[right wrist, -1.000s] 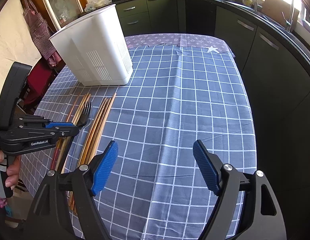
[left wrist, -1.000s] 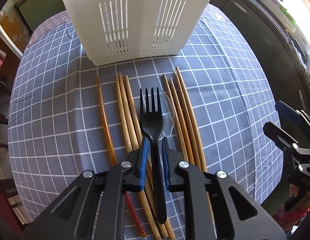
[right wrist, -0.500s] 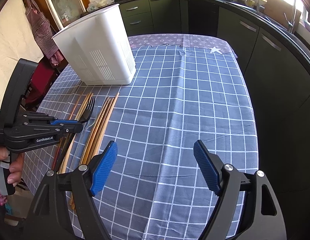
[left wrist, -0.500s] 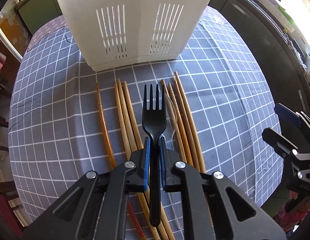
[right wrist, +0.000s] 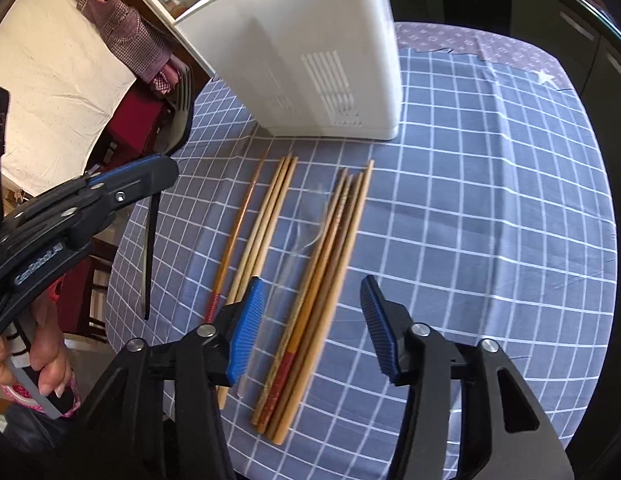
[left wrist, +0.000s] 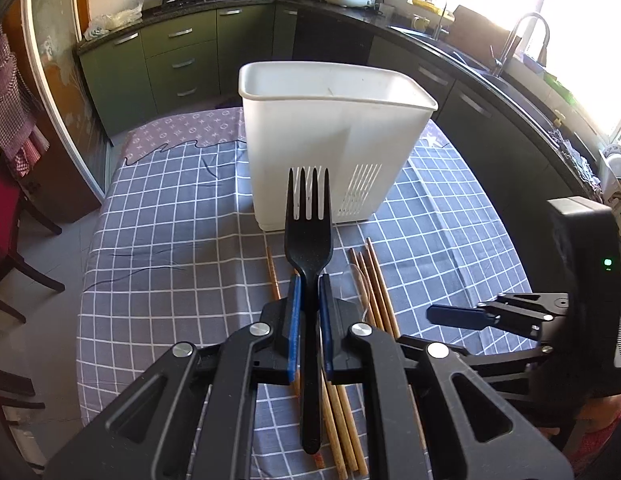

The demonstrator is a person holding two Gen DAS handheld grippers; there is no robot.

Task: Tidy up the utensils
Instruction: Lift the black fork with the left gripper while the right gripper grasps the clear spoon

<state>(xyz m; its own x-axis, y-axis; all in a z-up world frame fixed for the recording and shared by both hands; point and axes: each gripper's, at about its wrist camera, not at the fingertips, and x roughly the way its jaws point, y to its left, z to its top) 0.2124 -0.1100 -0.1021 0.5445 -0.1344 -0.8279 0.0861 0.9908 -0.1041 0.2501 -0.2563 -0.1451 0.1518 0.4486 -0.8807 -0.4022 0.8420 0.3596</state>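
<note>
My left gripper (left wrist: 308,296) is shut on a black plastic fork (left wrist: 308,236) and holds it above the table, tines toward the white slotted utensil holder (left wrist: 330,140). Several wooden chopsticks (left wrist: 374,284) lie on the blue checked cloth below. In the right wrist view my right gripper (right wrist: 312,320) is open and empty, low over the right bundle of chopsticks (right wrist: 330,256); a clear plastic spoon (right wrist: 298,240) lies between the two bundles. The left gripper (right wrist: 166,160) with the fork (right wrist: 150,240) shows at the left there, beside the holder (right wrist: 310,60).
The table (right wrist: 490,200) has a blue checked cloth with open space to the right. Dark kitchen cabinets (left wrist: 182,60) and a counter with a sink stand behind. Chairs (left wrist: 6,248) stand at the table's left edge.
My left gripper closed on the fork, lifted it off the table and tilted up. My right gripper moved left and down over the right chopstick bundle.
</note>
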